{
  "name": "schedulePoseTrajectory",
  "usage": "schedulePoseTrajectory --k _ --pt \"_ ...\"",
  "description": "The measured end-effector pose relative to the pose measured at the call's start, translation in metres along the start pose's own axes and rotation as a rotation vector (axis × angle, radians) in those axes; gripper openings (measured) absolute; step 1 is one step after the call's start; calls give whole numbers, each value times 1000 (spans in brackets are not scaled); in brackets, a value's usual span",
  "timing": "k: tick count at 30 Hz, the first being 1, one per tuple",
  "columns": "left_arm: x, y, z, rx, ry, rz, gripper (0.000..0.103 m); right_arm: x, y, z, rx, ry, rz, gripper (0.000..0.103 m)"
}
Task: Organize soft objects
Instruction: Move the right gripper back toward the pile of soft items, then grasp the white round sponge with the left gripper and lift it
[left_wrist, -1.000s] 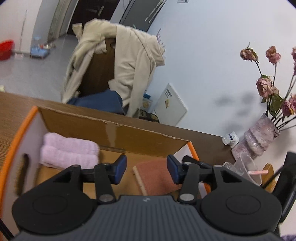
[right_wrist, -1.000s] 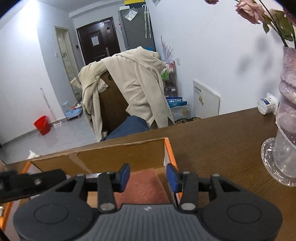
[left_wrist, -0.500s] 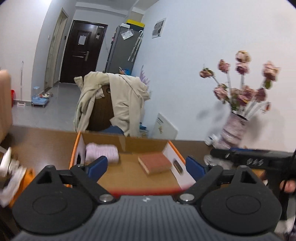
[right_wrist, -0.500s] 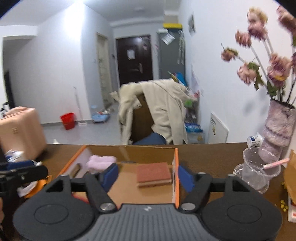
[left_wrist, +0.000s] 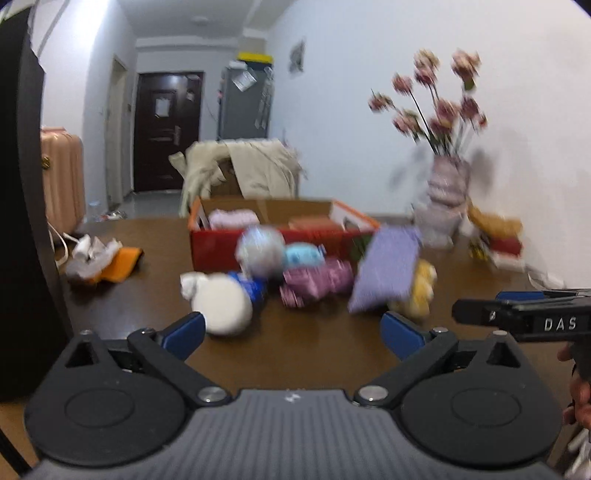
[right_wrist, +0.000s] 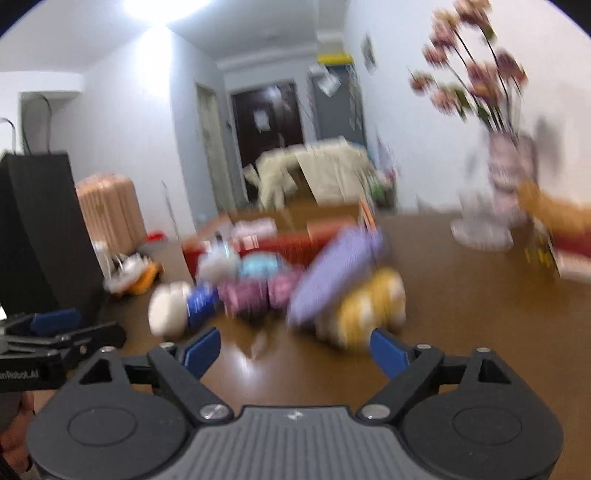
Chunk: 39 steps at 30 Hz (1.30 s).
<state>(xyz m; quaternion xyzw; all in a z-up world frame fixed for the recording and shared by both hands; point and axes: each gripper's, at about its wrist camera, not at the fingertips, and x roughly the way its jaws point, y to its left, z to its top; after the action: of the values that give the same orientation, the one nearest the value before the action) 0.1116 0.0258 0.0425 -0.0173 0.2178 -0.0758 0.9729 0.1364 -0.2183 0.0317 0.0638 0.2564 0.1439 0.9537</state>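
Note:
An orange cardboard box (left_wrist: 258, 245) stands on the brown table and holds a pink rolled towel (left_wrist: 231, 218) and a reddish folded cloth (left_wrist: 312, 223). A pile of soft things lies in front of it: a white round one (left_wrist: 221, 304), a light blue one (left_wrist: 301, 254), a magenta one (left_wrist: 317, 280), a purple cushion (left_wrist: 386, 271) and a yellow plush (left_wrist: 419, 291). My left gripper (left_wrist: 291, 332) is open and empty, short of the pile. My right gripper (right_wrist: 295, 350) is open and empty, close to the yellow plush (right_wrist: 364, 310). Both views are blurred.
A vase of pink flowers (left_wrist: 445, 192) stands at the back right. Crumpled white and orange items (left_wrist: 101, 258) lie at the left. A tall black object (left_wrist: 22, 206) stands at the left edge. A chair draped with a beige coat (left_wrist: 243, 170) is behind the table.
Both grippers have pulled back from over the box and opened wide. The pile of soft things in front of the box has come into view.

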Motion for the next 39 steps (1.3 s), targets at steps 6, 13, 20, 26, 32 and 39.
schedulePoseTrajectory --k 6,13,20,26,32,39 --pt "-3 -2 -5 15 15 -12 103 -11 0 -25 40 24 -16 88" --pt "5 -3 -8 7 41 -8 103 -13 2 -24 12 10 -35 88" --pt "30 12 10 -32 58 75 103 4 -2 -6 67 -16 6 88" --pt "51 41 28 -77 39 124 103 35 8 21 41 -16 40 81" --pt "89 82 38 -194 88 119 95 80 33 49 -14 -5 163 62" --pt "105 125 25 -419 108 7 64 137 62 65 11 59 286 43"
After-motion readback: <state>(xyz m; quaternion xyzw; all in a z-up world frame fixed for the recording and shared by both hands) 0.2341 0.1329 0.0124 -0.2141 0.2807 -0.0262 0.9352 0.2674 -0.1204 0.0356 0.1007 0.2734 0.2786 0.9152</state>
